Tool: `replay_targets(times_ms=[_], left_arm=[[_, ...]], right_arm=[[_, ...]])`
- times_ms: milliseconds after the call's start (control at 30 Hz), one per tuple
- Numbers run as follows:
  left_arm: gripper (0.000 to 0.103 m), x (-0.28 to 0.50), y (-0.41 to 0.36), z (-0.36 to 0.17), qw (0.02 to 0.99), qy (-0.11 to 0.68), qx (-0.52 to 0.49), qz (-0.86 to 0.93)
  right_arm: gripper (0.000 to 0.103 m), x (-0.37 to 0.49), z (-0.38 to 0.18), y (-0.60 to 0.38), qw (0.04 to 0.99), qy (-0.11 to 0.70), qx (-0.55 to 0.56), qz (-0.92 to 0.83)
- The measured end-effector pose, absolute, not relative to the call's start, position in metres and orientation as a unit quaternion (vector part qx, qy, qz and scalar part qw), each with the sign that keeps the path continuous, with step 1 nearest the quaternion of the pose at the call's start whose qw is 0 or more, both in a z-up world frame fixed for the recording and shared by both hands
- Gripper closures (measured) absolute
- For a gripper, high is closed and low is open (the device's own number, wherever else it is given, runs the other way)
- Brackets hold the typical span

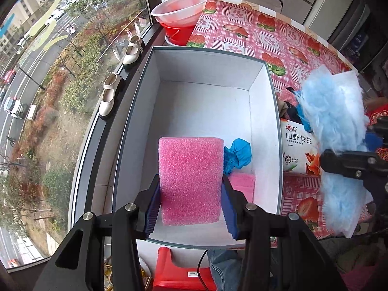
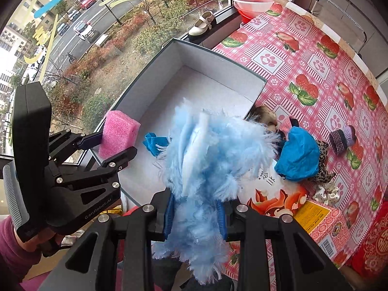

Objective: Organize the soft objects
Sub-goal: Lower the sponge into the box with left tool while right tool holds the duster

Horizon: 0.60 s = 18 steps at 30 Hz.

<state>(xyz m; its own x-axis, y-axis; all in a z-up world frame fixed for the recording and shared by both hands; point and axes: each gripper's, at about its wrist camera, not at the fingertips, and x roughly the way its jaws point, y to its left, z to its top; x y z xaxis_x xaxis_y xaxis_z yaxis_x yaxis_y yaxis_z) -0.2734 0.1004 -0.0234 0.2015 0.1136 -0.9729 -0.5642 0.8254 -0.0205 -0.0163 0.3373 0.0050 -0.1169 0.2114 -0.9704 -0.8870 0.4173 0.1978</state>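
Note:
My left gripper (image 1: 191,203) is shut on a pink foam block (image 1: 190,177), held above the near end of an open white box (image 1: 265,111). A crumpled blue bag (image 1: 237,156) and a flat pink sponge (image 1: 242,181) lie on the box floor. My right gripper (image 2: 196,214) is shut on a fluffy light-blue cloth (image 2: 208,150), hanging by the box's right wall. In the right wrist view the left gripper (image 2: 116,145) with the pink foam block (image 2: 117,133) shows over the box's (image 2: 218,65) left rim. The fluffy cloth (image 1: 334,111) hides part of the table.
On the strawberry tablecloth (image 2: 315,55) right of the box lie a blue bag (image 2: 298,156), a tissue pack (image 2: 274,194), a knitted purple piece (image 2: 342,139), leopard fabric (image 2: 323,155). Plastic basins (image 1: 179,12) and shoes (image 1: 109,94) stand by the window. A red stool (image 1: 179,274) is below.

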Motion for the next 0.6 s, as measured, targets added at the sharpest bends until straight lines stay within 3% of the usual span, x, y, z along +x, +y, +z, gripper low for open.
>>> replay_targets(times_ms=[600], left_arm=[[0.054, -0.262, 0.112, -0.033, 0.747, 0.589, -0.194, 0.238]], right_arm=[[0.072, -0.004, -0.008, 0.356, 0.599, 0.584, -0.301, 0.458]])
